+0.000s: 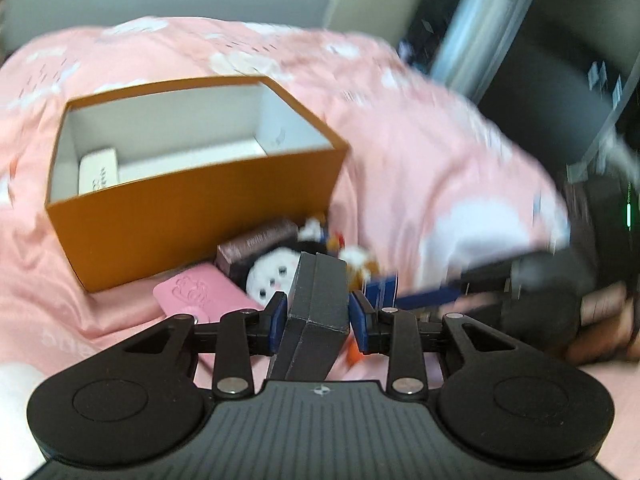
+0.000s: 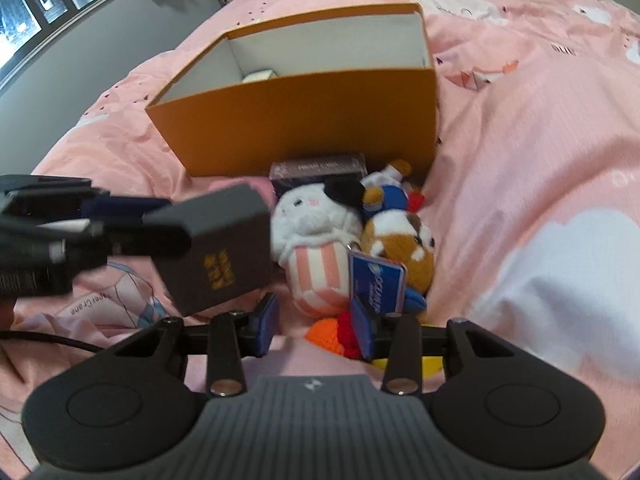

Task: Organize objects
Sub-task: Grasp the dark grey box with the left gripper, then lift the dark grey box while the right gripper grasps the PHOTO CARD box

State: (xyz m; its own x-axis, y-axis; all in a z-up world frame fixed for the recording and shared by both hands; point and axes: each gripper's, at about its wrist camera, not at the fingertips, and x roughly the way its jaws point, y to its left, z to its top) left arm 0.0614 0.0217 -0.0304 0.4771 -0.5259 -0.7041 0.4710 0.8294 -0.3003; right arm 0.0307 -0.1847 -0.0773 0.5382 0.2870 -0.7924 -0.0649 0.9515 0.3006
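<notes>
My left gripper [image 1: 318, 318] is shut on a black box [image 1: 316, 312] with gold print, held above the bed; it also shows in the right wrist view [image 2: 224, 248]. An open orange box [image 1: 192, 200] with a white inside stands on the pink bedspread, also in the right wrist view [image 2: 304, 120]; a white item [image 1: 98, 172] lies in it. In front of it lie a dark purple box [image 2: 318, 170], a white plush [image 2: 316, 232], a brown plush [image 2: 400, 240], a blue card [image 2: 376, 284] and a pink case [image 1: 200, 292]. My right gripper [image 2: 320, 326] is open and empty over the toys.
The pink bedspread [image 2: 520, 140] with white clouds covers the bed. Orange and red knitted items [image 2: 336, 332] and a yellow thing [image 2: 430, 364] lie under my right gripper. A window [image 2: 24, 4] and grey wall are at left. Dark furniture [image 1: 560, 80] stands beyond the bed.
</notes>
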